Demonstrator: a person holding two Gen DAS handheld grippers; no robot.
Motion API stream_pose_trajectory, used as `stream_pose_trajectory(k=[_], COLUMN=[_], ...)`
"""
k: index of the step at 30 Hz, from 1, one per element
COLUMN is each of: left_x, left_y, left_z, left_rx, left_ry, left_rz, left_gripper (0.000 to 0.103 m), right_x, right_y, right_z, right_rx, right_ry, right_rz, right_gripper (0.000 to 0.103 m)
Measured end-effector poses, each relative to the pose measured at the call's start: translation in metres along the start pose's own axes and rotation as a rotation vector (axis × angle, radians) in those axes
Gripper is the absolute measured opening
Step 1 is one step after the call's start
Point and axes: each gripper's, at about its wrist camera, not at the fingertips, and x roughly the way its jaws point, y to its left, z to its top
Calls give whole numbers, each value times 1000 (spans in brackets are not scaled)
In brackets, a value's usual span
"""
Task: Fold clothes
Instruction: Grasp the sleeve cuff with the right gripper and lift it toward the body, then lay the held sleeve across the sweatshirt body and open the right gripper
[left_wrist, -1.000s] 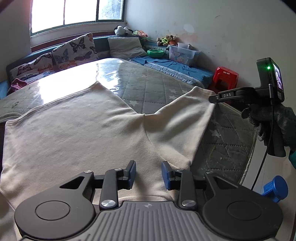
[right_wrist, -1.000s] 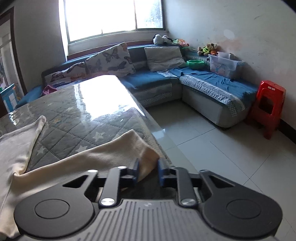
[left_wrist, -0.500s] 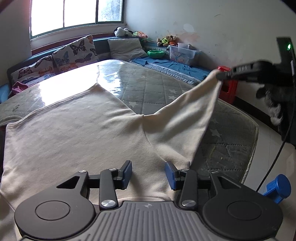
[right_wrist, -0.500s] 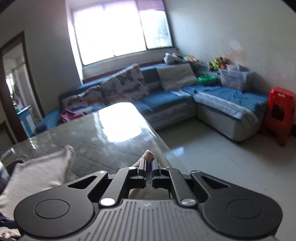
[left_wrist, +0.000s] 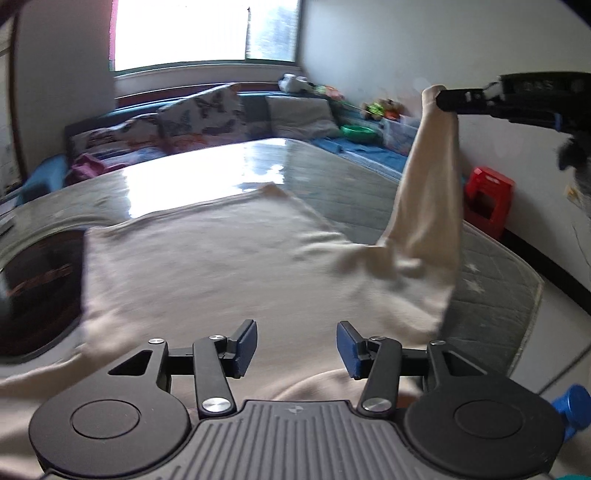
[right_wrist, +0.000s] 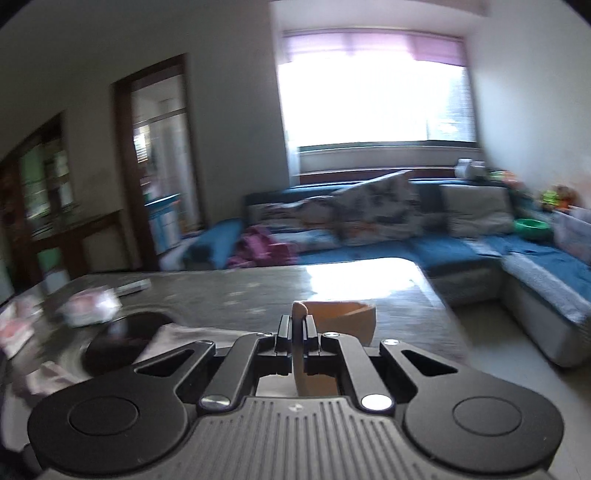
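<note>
1. Garment: a cream top (left_wrist: 229, 266) lies spread flat on the desk (left_wrist: 332, 177), filling the centre and lower left of the left wrist view.
2. Right claw (left_wrist: 441, 99), upper right of that view: clamped on the cuff of the sleeve (left_wrist: 428, 206), which hangs raised and stretched above the desk. In the right wrist view the fabric is pinched between its pads, centre frame.
3. Left claw (left_wrist: 297, 349), bottom centre: jaws apart, having just been opening; nothing between them. It sits over the garment's near edge; contact with the cloth cannot be told.
4. Step in hand, as judged: folding the sleeve inward across the body.
5. Next move, as judged: carry the cuff towards the left of the frame, lay it flat on the body panel, then release. The left claw may need to pin the body against dragging.
</note>
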Motion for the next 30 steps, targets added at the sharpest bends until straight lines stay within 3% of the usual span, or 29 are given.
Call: stream_pose_trajectory(k=[4,11,19,23,25,27,30], left_x=[-17,-42,-48,-49,-49,-48,-44], left_y=[25,57,67,65,63,60,55], left_z=[-10,-30,-42,-42,-40,-37,-33], left_rx=[-54,-128,-170,-172,-168,-161,-150], left_ry=[-16,-24,-13,-14,-19,-25,-27], left_rz=[49,118,140,135,130,120,99], left_gripper=[52,52,52,52,52,52,50], right_x=[24,65,87,83,76,67,55], right_y=[45,117,165,165,160,150,129], right_z=[1,-29,-71,-73,-69,-63,-61], right_rx=[-68,-146,-218,-226,-229,-237,-248], right_ry=[49,184,326,330,321,307,294], right_rz=[123,293,407,417,411,382,311], right_gripper=[4,4,5,14,24,43,51])
